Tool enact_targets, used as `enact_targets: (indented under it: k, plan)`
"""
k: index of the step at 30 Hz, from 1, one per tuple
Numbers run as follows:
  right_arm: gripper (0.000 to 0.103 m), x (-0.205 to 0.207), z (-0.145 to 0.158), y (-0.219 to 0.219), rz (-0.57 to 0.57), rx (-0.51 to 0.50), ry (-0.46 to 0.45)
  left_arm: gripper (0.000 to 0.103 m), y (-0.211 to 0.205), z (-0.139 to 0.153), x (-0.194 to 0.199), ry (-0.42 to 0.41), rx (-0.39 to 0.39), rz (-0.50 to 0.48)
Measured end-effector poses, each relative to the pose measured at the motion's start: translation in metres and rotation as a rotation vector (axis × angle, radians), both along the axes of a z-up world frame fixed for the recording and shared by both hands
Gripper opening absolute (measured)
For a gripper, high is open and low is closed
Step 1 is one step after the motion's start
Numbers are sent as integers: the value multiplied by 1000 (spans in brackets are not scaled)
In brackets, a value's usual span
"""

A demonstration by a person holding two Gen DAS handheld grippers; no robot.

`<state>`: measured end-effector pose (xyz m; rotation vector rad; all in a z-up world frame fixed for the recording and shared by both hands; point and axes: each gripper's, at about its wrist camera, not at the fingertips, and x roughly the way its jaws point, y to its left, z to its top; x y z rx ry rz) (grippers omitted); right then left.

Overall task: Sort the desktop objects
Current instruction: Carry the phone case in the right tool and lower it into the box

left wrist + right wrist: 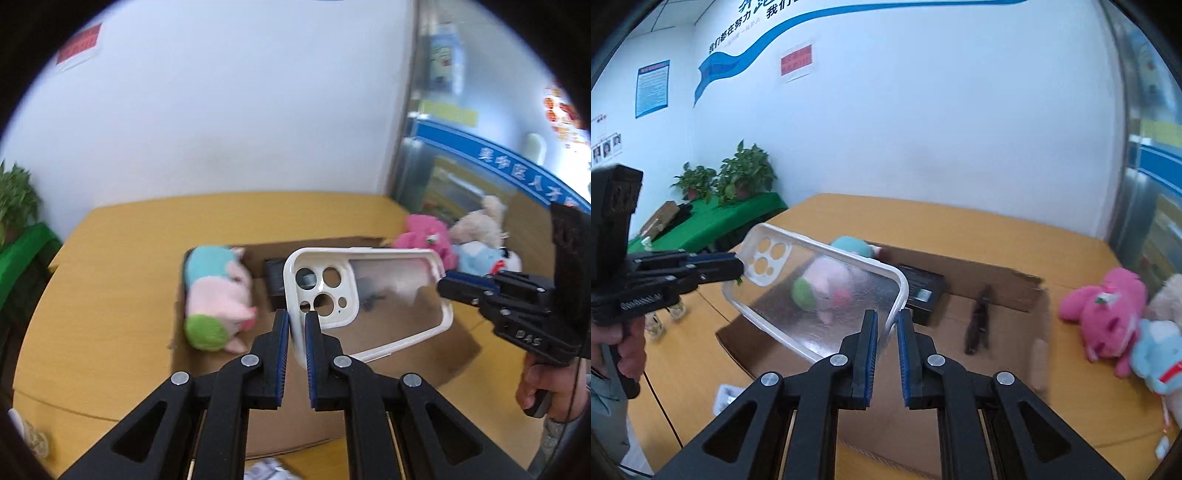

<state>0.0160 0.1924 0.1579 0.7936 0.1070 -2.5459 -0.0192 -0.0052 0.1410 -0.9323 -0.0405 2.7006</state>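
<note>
A clear phone case (388, 291) with a white rim hangs in the air over the open cardboard box (406, 354). My left gripper (297, 325) is shut on its rim at the camera-hole end. In the right wrist view my right gripper (887, 325) is shut on the rim at the opposite end of the phone case (820, 284). Each gripper also shows in the other's view: the right gripper (448, 282) at the case's far end, the left gripper (737, 267) by the camera holes. Inside the box lie a pastel plush toy (218, 295), a black carton (925, 291) and a dark slim object (979, 321).
The box rests on a yellow wooden table (110, 277). To its right lie a pink plush (1104, 306), a blue plush (1160, 350) and a beige plush (480, 221). A green-covered side table (713, 221) with potted plants stands by the wall on the left.
</note>
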Motion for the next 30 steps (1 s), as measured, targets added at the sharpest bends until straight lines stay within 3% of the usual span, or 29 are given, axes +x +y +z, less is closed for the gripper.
enact_targets:
  k: [6, 13, 20, 25, 30]
  plan:
    - [11, -58, -48, -51, 98, -9, -182, 8, -44, -57, -42, -198, -49, 95]
    - [12, -111, -122, -64, 52, -63, -453, 8, -41, -108, -62, -353, -188, 95]
    - [13, -118, -159, -90, 64, 50, -614, 8, -45, -123, -80, -440, -267, 112]
    - [22, -125, -168, -94, 61, 53, -680, 8, -30, -133, -88, -489, -367, 96]
    - [28, -121, -174, -102, 79, 97, -706, 8, -31, -135, -92, -513, -391, 128]
